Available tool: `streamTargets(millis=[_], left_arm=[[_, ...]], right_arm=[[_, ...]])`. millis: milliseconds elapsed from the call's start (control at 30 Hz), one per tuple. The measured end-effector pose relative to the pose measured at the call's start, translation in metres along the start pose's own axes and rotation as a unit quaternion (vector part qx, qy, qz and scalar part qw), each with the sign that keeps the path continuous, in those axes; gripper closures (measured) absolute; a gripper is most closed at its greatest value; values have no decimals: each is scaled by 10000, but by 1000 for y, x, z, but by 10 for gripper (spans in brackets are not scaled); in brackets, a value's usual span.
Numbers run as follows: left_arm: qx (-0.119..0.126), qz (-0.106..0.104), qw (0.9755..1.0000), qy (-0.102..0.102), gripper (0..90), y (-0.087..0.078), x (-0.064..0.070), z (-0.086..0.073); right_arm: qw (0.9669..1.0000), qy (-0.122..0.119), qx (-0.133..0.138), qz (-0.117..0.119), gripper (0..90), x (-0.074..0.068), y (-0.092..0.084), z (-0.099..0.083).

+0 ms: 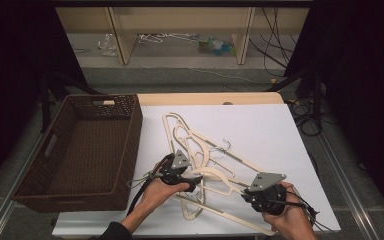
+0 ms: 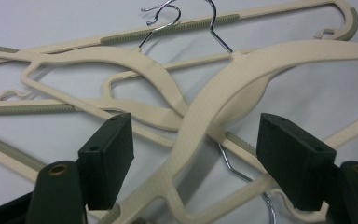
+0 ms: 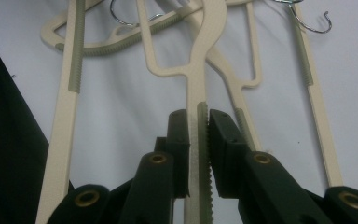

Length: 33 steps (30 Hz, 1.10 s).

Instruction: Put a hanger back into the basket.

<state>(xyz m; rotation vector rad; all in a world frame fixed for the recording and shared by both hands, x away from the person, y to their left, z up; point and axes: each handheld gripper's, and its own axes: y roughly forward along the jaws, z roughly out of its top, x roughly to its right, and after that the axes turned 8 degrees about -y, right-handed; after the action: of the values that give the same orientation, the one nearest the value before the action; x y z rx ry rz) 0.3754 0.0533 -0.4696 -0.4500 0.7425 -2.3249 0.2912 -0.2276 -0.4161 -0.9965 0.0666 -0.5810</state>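
Several cream plastic hangers [image 1: 207, 150] with metal hooks lie tangled on the white table [image 1: 265, 130]. My left gripper [image 1: 196, 180] reaches into the near side of the pile. In the left gripper view it [image 2: 193, 137] stands open, and the broad curved shoulder of one hanger [image 2: 242, 79] passes between its jaws without touching either pad. My right gripper [image 1: 246, 195], near the table's front right, is shut on the ribbed bar of another hanger [image 3: 196, 88]. The pads [image 3: 179, 135] of this gripper [image 3: 198, 123] press on that bar from both sides.
A dark brown woven basket [image 1: 132, 135] stands on the left side of the table, right beside the pile. Bare white tabletop [image 1: 270, 120] lies beyond the hangers at the right. Wooden shelf legs [image 1: 122, 40] and cables [image 1: 275, 55] are on the floor behind.
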Motion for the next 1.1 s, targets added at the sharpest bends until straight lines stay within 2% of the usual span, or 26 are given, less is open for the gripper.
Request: streamTargets(millis=[100,167,267,300,333,400,567,633,667,733,900,933,1000,1033,1100], left_arm=[[-122,-150,9998,26,299,6,0,1],[-157,-158,9997,78,312,8,1,2],[-173,-185,9996,113,342,11,2,5],[-193,-235,9994,165,364,12,2,6],[-229,-199,9994,190,384,13,3,7],[-268,-258,9990,242,393,16,3,8],[-384,-258,9981,419,433,23,4,8],[-378,-316,9975,502,464,23,4,10],[-331,-356,9977,477,470,23,4,10],[-375,-344,9967,626,508,23,3,11],[-385,-482,9955,714,592,20,4,12],[-435,-461,9944,847,603,18,5,14],[-482,-468,9928,987,621,14,4,16],[-461,-523,9929,967,626,12,4,16],[-455,-595,9916,1051,639,8,4,18]], right_arm=[[10000,-34,-9,27,795,-1,-1,1],[10000,-44,49,-47,794,-2,0,1],[10000,-57,55,-27,795,-3,-1,1],[10000,-46,62,-34,795,-3,0,2],[9999,-62,76,-22,794,-3,0,2],[9999,-77,67,-17,794,-3,-1,2],[9999,-79,70,2,794,-3,-1,2],[9999,-89,68,3,794,-3,-1,2],[9999,-91,71,8,795,-3,-1,2],[9999,-101,77,14,794,-4,-1,3],[9998,-157,98,51,794,-4,-1,3],[9998,-168,110,58,794,-4,-1,3],[9994,-323,136,29,794,-3,-2,3],[9993,-350,107,77,794,-3,-3,3],[9991,-384,156,57,794,-2,-4,2]])
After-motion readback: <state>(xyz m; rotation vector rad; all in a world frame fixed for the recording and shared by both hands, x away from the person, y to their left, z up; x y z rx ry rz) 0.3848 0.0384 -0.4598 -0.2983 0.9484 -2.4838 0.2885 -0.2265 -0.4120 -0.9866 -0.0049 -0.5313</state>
